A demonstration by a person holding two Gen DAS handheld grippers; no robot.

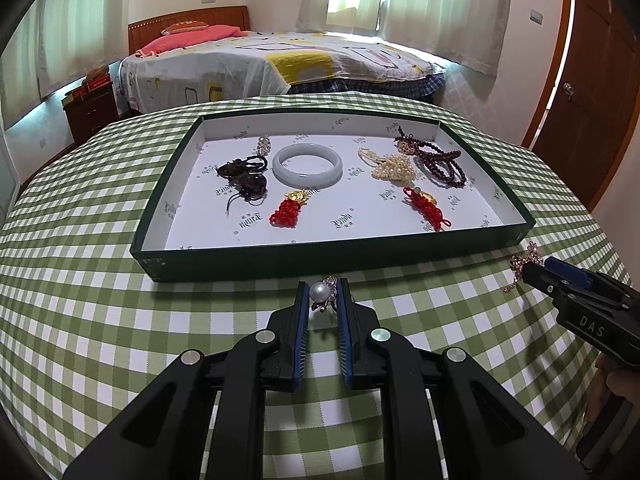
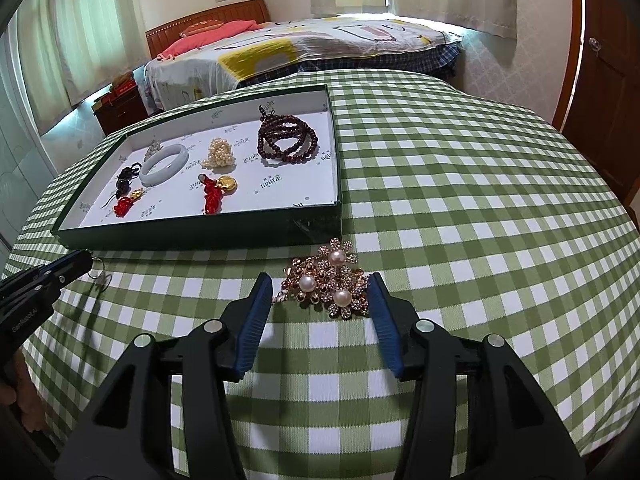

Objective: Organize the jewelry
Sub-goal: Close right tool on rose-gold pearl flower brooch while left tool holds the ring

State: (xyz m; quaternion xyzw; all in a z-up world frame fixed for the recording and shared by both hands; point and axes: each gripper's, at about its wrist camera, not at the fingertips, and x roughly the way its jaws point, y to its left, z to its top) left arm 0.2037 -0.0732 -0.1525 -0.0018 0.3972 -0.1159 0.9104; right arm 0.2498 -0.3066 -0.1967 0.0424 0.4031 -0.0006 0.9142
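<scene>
My left gripper [image 1: 323, 292] is shut on a small pearl ring [image 1: 320, 292] with sparkly stones, just above the green-checked tablecloth [image 1: 120, 300] in front of the green tray [image 1: 320, 258]. In the right wrist view the left gripper [image 2: 78, 264] shows at the left edge. My right gripper [image 2: 320, 292] stands open, its blue pads on either side of a gold flower brooch [image 2: 332, 280] with three pearls that lies on the cloth. The tray [image 2: 200, 234] holds a white bangle [image 1: 307, 164], a pearl cluster [image 1: 390, 168], dark red beads [image 1: 438, 160], two red knot charms [image 1: 286, 210] and a dark cord piece [image 1: 244, 180].
The tray sits in the far half of the table, its right front corner close to the brooch. A bed [image 1: 280, 60] stands beyond the table, a wooden door [image 1: 592, 100] to the right and a low nightstand [image 1: 92, 108] at the far left.
</scene>
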